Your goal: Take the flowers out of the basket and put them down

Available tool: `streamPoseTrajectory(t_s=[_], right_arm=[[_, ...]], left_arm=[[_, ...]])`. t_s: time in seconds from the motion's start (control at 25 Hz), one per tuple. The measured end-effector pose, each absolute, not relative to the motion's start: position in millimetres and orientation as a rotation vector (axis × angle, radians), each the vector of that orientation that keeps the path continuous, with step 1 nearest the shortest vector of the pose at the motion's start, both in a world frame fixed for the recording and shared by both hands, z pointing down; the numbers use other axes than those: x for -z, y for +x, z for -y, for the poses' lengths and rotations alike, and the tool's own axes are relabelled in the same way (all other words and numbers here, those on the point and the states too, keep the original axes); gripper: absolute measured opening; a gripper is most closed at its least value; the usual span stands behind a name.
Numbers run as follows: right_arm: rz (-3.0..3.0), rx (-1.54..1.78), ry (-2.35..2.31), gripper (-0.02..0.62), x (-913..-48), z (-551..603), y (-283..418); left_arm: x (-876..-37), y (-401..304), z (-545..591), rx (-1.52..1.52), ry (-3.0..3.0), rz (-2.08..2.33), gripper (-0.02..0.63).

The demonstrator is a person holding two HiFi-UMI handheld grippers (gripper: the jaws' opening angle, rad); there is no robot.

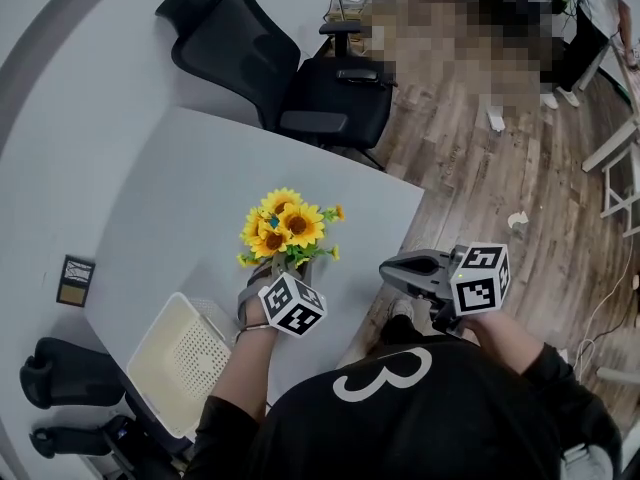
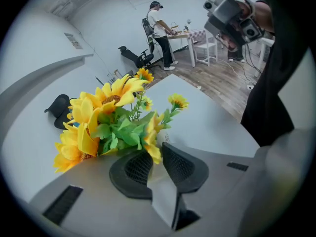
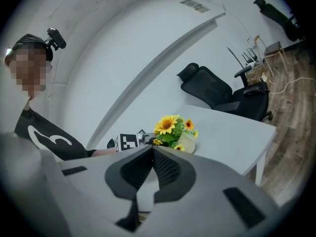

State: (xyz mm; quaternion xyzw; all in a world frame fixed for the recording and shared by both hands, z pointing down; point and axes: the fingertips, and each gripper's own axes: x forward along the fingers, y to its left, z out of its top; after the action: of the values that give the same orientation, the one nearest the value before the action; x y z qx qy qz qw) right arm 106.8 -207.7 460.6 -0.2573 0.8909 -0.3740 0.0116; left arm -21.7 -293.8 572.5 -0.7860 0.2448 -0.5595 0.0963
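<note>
Pale grey table [image 1: 190, 188] fills the middle of the head view, with wood flooring [image 1: 480, 188] to its right and one black office chair [image 1: 290, 68] at its far edge. On the table's near left corner sits one cream perforated basket [image 1: 185, 358], with nothing showing inside it. One bunch of sunflowers [image 1: 283, 226] is out of it, over the tabletop just beyond the basket (at least three large heads plus a few small ones; whether its base touches the table I cannot tell). The left gripper [image 2: 157, 152] has its jaws clamped on the bunch's stems, leaves and petals crowding its own view. The right gripper [image 3: 151, 149] hangs off the table's near right edge, well apart from the flowers, jaws pressed together on nothing. One small dark square object [image 1: 75, 280] lies on the grey floor left of the table.
</note>
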Motion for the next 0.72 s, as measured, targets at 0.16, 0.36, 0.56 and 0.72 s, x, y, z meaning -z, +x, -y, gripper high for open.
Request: streamPoseTrajectory(t_s=[0.16, 0.36, 0.56, 0.72], right_arm=[[-2.778, 1.192, -0.792, 0.008, -466, 205, 114], [-2.768, 1.219, -0.804, 0.009, -473, 202, 119], [-2.762, 1.238, -0.814, 0.009, -475, 200, 122], [-2.755, 1.24, -0.823, 0.009, -473, 198, 121]], left_arm=[[-581, -16, 291, 1.691, -2.308, -0.71, 0.072], [-582, -15, 292, 1.711, -2.289, -0.704, 0.075], [-583, -17, 293, 1.728, -2.262, -0.708, 0.08], [-581, -20, 295, 1.714, -2.249, -0.76, 0.084]])
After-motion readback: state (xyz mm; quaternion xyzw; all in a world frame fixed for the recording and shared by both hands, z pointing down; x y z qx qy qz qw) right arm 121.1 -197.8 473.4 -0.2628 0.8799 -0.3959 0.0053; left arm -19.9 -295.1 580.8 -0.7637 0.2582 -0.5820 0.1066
